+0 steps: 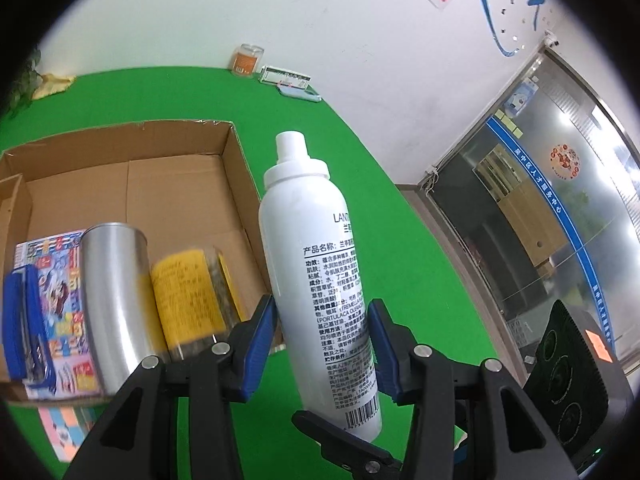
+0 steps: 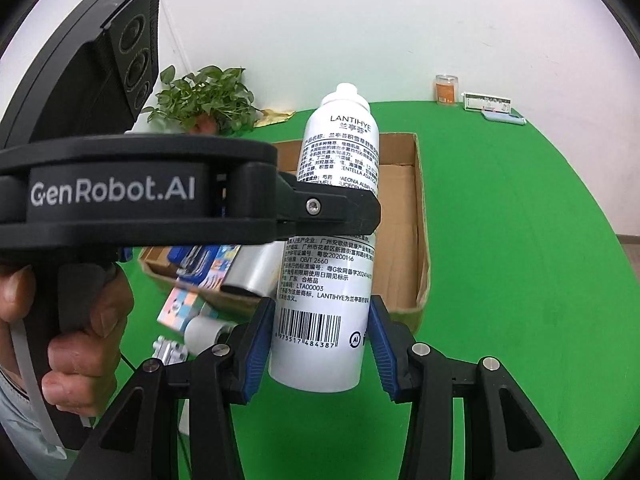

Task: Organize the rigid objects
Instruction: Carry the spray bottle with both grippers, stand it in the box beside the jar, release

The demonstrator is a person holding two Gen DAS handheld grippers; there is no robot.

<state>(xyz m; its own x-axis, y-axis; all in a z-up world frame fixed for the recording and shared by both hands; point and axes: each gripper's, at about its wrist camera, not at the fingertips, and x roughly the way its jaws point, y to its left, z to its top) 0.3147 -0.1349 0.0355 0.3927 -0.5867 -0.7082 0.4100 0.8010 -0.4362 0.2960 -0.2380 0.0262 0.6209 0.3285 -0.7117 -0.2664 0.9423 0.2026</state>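
Observation:
A white spray bottle [image 1: 320,264] with black print is held upright in the air above the green table [image 1: 328,140]. My left gripper [image 1: 322,346] is shut on its lower half, blue pads on both sides. My right gripper [image 2: 322,346] is shut on the same white spray bottle [image 2: 340,152] near its barcode end. In the right wrist view the left gripper [image 2: 336,210] clamps the bottle's middle from the left, with a hand [image 2: 76,344] on its grip. An open cardboard box [image 1: 236,160] lies behind and to the left of the bottle.
The box holds a silver can [image 1: 116,292], a yellow-labelled jar [image 1: 188,296], a blue stapler [image 1: 24,328] and a colourful booklet [image 1: 64,300]. A pastel cube [image 2: 180,308], a white roll [image 2: 204,334], a plant [image 2: 208,100] and small jars and packets [image 1: 276,72] stand around it.

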